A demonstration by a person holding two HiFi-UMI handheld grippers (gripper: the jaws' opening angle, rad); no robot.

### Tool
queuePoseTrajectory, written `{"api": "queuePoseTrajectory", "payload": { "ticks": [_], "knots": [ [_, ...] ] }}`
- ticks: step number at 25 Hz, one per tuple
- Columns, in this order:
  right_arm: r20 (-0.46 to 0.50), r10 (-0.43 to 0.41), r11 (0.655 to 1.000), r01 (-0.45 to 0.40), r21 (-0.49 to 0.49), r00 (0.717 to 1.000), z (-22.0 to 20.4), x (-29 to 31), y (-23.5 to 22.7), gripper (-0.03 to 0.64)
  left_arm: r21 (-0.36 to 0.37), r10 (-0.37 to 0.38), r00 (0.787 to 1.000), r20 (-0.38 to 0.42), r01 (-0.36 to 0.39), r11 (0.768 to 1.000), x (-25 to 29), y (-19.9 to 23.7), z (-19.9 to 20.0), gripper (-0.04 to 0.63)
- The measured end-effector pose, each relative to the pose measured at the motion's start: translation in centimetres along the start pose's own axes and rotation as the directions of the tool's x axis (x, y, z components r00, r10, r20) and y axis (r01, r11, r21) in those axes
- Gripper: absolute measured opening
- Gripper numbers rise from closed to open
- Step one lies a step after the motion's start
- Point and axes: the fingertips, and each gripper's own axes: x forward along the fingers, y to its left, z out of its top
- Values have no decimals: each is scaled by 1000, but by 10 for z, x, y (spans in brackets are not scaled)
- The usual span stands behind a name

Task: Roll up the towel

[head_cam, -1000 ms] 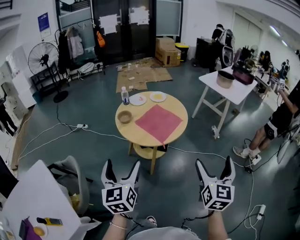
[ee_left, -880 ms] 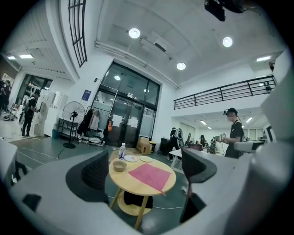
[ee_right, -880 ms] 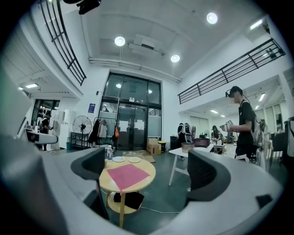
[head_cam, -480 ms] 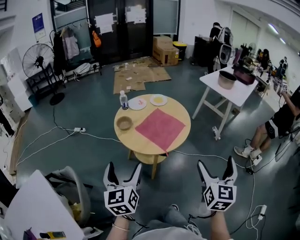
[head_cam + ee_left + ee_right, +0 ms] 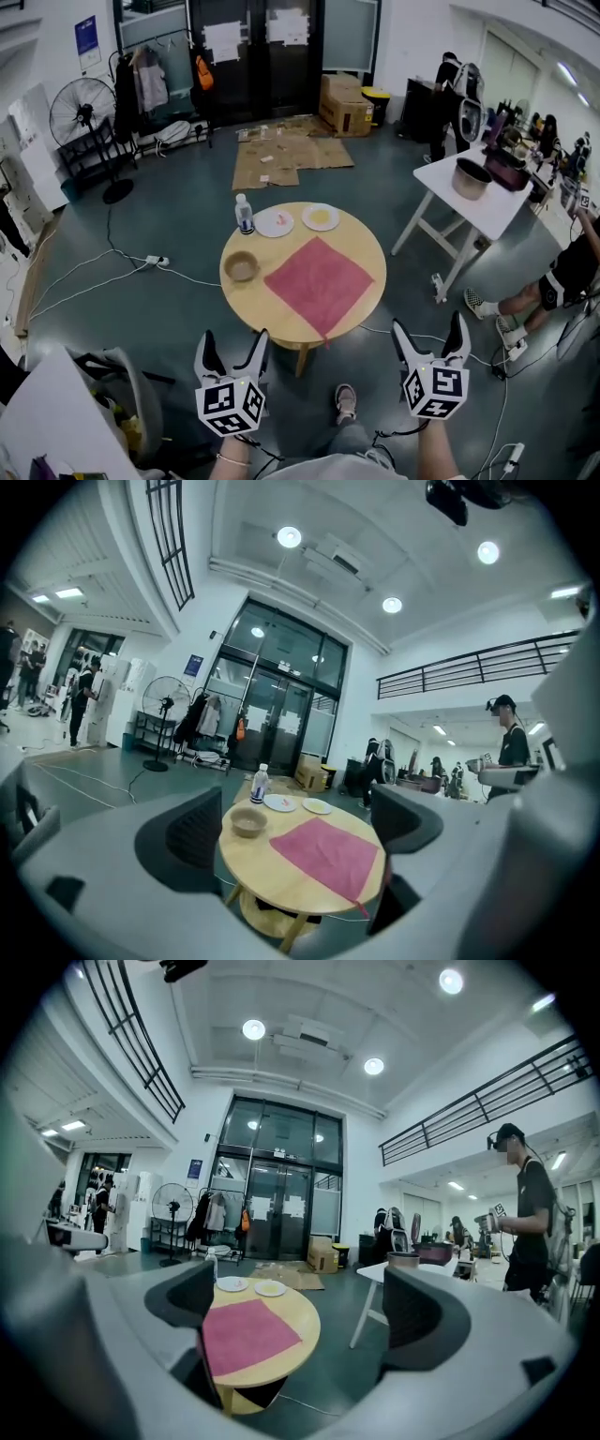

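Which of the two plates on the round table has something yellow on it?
The right-hand plate, farther from the water bottle; the plate beside the bottle looks mostly white.

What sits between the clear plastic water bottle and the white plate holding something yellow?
A second round white plate, lying on the light wooden table; the head view shows it.

Two grippers are counted: the left gripper [image 5: 232, 339] and the right gripper [image 5: 430, 328]. Ahead of them one round table [image 5: 246, 298] is seen, on which one towel [image 5: 320, 281], one bowl [image 5: 241, 267], one bottle [image 5: 245, 215] and two plates [image 5: 275, 222] are laid — five things.
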Motion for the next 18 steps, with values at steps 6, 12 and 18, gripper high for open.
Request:
{"api": "queuePoseTrajectory", "payload": {
  "ticks": [6, 12, 18],
  "knots": [
    [4, 95, 995, -94, -27, 996, 17, 95, -22, 568, -23, 79, 997, 5, -79, 997, 60, -19, 7, 488],
    [8, 177, 984, -177, -17, 984, 23, 176, -41, 566, -9, 152, 988, 12, -152, 988, 110, -36, 14, 488],
    [-1, 268, 963, -268, -14, 963, 26, 247, -44, 563, -22, 257, 966, 7, -257, 966, 139, -35, 13, 488]
  ]
}}
